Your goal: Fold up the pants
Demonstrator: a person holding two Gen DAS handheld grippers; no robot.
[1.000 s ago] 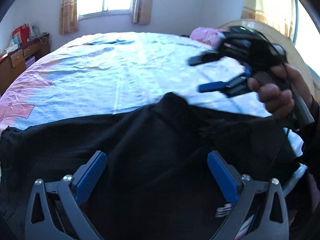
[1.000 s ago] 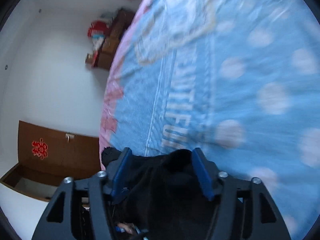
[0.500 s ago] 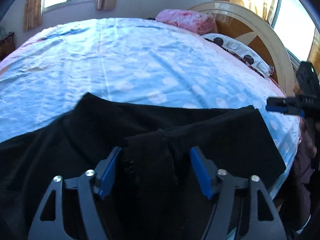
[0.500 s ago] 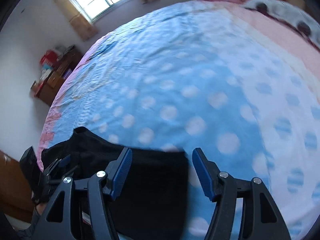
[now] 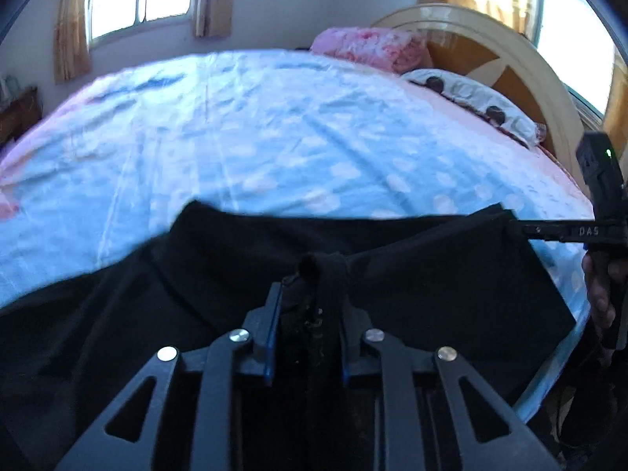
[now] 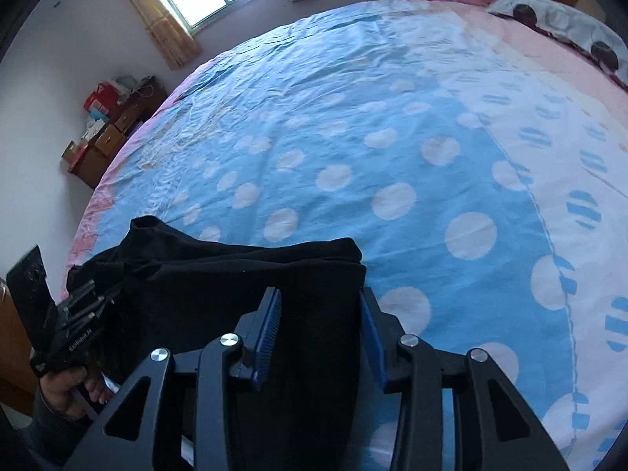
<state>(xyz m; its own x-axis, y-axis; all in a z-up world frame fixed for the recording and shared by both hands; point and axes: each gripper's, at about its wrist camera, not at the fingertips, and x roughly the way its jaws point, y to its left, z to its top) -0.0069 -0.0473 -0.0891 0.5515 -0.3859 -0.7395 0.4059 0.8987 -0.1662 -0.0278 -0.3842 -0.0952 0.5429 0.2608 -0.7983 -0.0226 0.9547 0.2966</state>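
Note:
Black pants (image 5: 431,271) lie along the near edge of the bed. My left gripper (image 5: 310,294) is shut on a bunched fold of the pants near their middle. In the right wrist view the pants (image 6: 219,274) show a straight hem end, and my right gripper (image 6: 320,314) is part-open with its fingers astride that end; the cloth lies between them, unpinched. The right gripper also shows in the left wrist view (image 5: 549,231), at the pants' right corner. The left gripper shows at the far left of the right wrist view (image 6: 78,314).
The bed has a blue polka-dot sheet (image 6: 353,137) with a pink and white band on the right. A pink pillow (image 5: 369,47), a spotted pillow (image 5: 479,106) and a wooden headboard (image 5: 510,62) are at the far right. A wooden dresser (image 6: 106,137) stands by the wall.
My left gripper has closed on a fold of the pants. My right gripper has swung down to the pants' right end, with the cloth now between its fingers.

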